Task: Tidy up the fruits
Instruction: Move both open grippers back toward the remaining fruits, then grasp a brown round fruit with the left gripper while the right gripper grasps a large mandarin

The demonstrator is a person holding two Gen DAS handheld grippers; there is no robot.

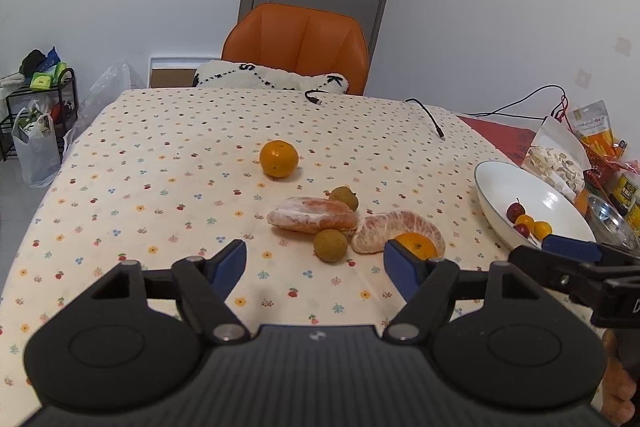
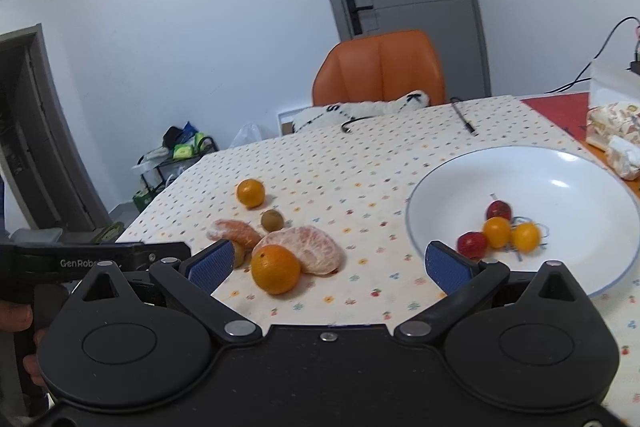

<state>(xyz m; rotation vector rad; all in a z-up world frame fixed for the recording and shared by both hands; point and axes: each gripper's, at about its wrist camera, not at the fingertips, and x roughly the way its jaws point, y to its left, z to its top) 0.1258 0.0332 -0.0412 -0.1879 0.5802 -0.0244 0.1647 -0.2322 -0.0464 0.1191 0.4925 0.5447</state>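
On the flowered tablecloth lie a far orange (image 1: 279, 159) (image 2: 250, 192), a near orange (image 1: 416, 246) (image 2: 275, 269), two peeled citrus pieces (image 1: 312, 215) (image 1: 400, 233) (image 2: 304, 247), and two small brown longans (image 1: 330, 245) (image 1: 344, 197) (image 2: 272, 220). A white bowl (image 1: 532, 193) (image 2: 560, 167) on the right holds small red and yellow fruits (image 2: 498, 231). My left gripper (image 1: 314, 265) is open and empty, just before the fruit pile. My right gripper (image 2: 328, 267) is open and empty, between the near orange and the bowl.
An orange chair (image 1: 296, 45) with a white cushion (image 1: 272, 77) stands at the table's far edge. Black cables (image 1: 424, 113) lie on the far cloth. Snack bags (image 1: 560, 159) and a metal dish (image 1: 612, 219) sit right of the bowl. A rack and bags (image 1: 36, 119) stand on the floor left.
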